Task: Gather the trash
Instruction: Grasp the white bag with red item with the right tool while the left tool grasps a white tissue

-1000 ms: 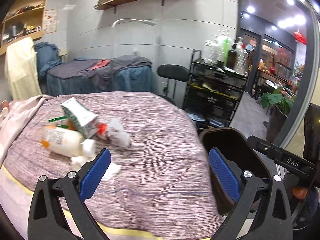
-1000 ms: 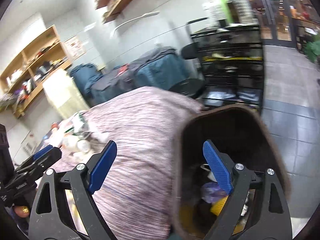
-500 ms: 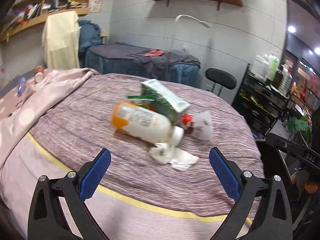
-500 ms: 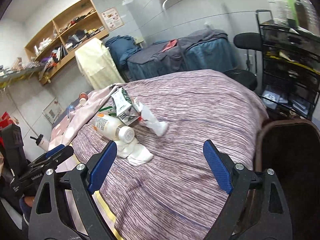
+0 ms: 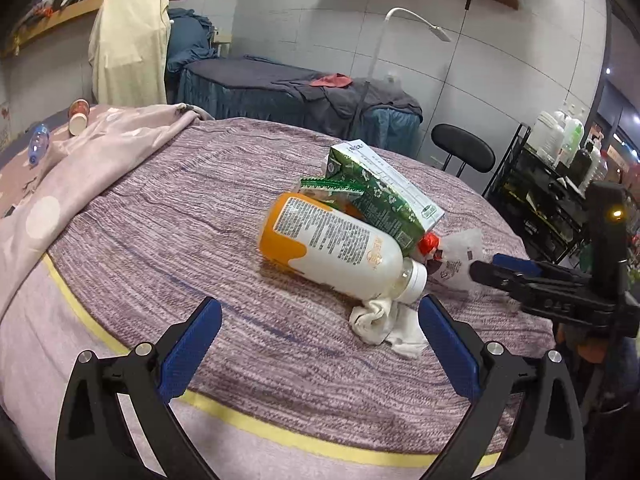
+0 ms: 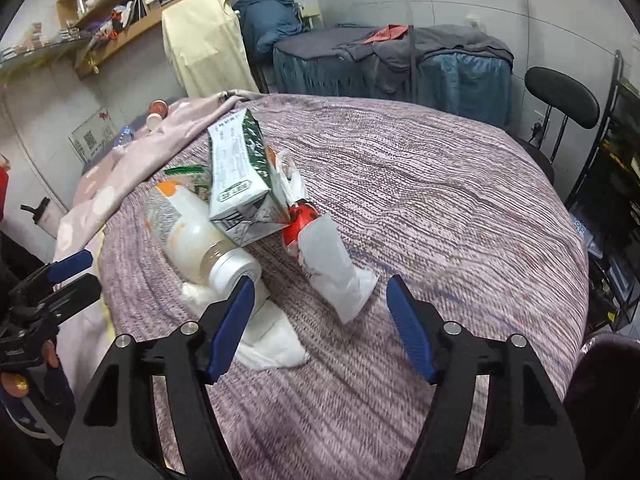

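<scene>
Mauve knitted bedspread (image 5: 168,216) covers a treatment bed that carries a small heap of trash, with a second bed and wall shelves at the far side. Left to right in the left wrist view: the left gripper (image 5: 320,344), jaws spread wide and empty, hovers at the near edge of the heap; a white-and-orange bottle (image 5: 332,246) lies on its side, long axis running far-left to near-right, capped neck toward the near right; a green carton (image 5: 384,196) leans on it from behind; a crumpled tissue (image 5: 384,322) lies under the neck; a white wrapper (image 6: 332,268) with red print extends to the right. The right gripper (image 6: 320,330), likewise open and empty, straddles the wrapper's near end. Judged step: approach before a first grasp. The next move probably calls for lowering and closing across the wrapper's narrow width.
</scene>
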### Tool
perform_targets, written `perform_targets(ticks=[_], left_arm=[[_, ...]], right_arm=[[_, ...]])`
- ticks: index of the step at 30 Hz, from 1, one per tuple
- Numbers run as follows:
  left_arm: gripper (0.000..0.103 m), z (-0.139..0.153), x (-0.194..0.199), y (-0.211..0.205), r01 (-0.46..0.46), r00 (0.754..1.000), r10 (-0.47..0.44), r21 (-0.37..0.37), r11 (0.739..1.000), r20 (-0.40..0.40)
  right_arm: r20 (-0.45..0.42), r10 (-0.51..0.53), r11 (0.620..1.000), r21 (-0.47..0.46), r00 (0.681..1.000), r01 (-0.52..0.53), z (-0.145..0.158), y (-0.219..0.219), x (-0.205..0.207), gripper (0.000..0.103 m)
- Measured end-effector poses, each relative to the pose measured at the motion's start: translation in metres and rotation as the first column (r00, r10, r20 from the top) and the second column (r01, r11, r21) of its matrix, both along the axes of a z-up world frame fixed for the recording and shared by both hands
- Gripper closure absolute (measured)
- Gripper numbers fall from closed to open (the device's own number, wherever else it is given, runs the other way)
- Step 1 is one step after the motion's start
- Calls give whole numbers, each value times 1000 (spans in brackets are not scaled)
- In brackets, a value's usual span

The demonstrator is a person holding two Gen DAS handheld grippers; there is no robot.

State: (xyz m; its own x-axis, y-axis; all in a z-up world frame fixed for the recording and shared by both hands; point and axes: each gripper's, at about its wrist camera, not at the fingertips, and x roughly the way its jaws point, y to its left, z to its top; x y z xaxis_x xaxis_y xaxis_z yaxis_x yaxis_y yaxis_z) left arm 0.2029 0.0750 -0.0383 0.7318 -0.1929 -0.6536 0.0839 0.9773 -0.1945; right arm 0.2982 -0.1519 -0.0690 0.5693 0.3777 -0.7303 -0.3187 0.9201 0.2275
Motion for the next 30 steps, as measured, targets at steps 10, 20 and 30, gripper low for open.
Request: perform_targets(ticks=[10,20,30], left_arm=[[6,3,31,-21,18,1000,-17,87,996,-8],[6,21,44,-19,123,989,-137,229,966,47],[11,-10,30,-53,226,974,-217,176,958,-69]], right_arm=[[-52,29,999,-20,998,-30,-22,4,18,95],[3,-25,997,76,1000,24,-1,-25,-16,97],[27,-73,988,139,997,68,11,-43,-48,97]])
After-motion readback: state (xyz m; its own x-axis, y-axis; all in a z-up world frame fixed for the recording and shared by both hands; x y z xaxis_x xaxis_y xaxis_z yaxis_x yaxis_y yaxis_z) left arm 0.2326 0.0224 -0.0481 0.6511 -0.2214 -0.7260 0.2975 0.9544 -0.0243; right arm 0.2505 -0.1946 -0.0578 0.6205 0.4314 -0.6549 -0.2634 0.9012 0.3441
